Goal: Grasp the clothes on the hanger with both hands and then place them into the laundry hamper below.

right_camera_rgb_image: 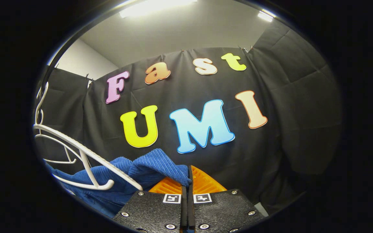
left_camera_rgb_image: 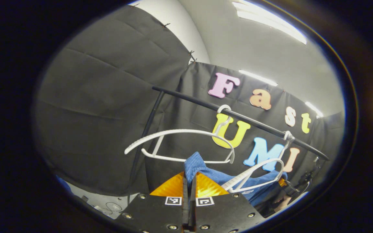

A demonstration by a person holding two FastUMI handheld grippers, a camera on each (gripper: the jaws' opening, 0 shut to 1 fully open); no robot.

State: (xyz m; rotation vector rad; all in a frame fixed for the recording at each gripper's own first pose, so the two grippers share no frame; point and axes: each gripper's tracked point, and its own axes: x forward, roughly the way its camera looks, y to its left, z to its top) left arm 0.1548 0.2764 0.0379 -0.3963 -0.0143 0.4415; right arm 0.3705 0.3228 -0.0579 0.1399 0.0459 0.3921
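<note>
Both tools grip the blue garment: left tool [left_camera_rgb_image: 189, 181] clenched on one end, right tool [right_camera_rgb_image: 188, 179] on the other, just below the white hanger [left_camera_rgb_image: 180, 145]. Next, lower it clear into the hamper.

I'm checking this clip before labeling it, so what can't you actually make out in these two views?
- Hamper: its place below cannot be told from either view.
- Blue cloth: left gripper view, lower part hidden behind the left gripper.
- Blue cloth, right gripper view: bottom cut off by the edge; the right gripper covers its pinched corner.
- Near hanger: hook cut off at the left edge.
</note>
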